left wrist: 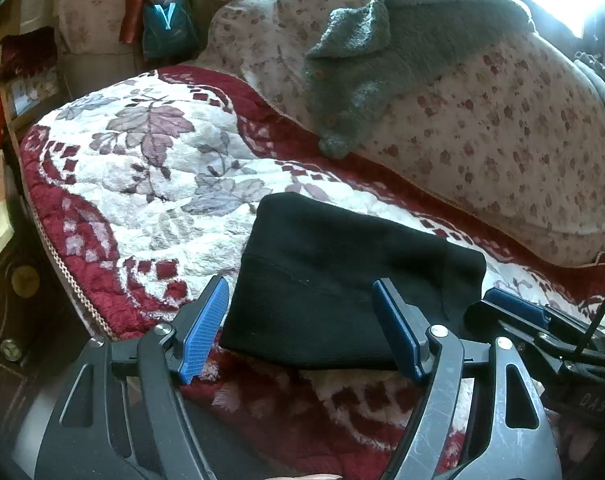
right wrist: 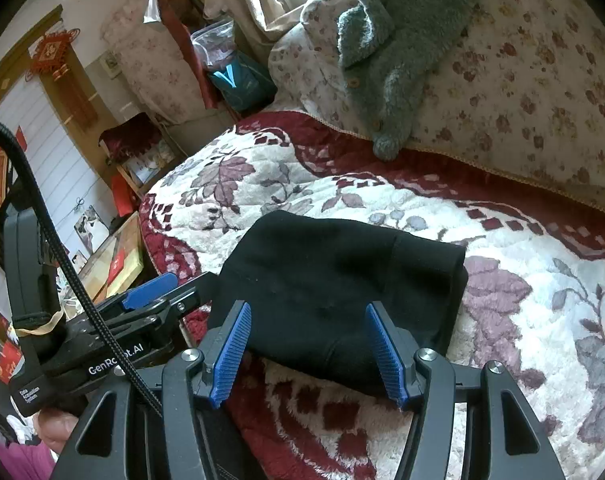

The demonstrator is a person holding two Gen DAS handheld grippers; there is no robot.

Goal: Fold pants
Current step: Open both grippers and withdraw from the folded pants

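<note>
The black pants (left wrist: 334,276) lie folded into a compact rectangle on the red and white floral blanket (left wrist: 142,184). They also show in the right wrist view (right wrist: 334,280). My left gripper (left wrist: 302,328) is open and empty, just in front of the pants' near edge, its blue pads (left wrist: 206,328) wide apart. My right gripper (right wrist: 308,354) is open and empty at the near edge of the pants, jaws spread over the fabric's border. The right gripper also shows at the right of the left wrist view (left wrist: 514,312), and the left gripper at the left of the right wrist view (right wrist: 150,296).
A grey knitted cardigan (left wrist: 382,56) lies on a flowered quilt (left wrist: 502,140) at the back of the bed. The bed's left edge (left wrist: 62,272) drops to dark furniture. A teal bag (left wrist: 166,28) and red items stand at the far end.
</note>
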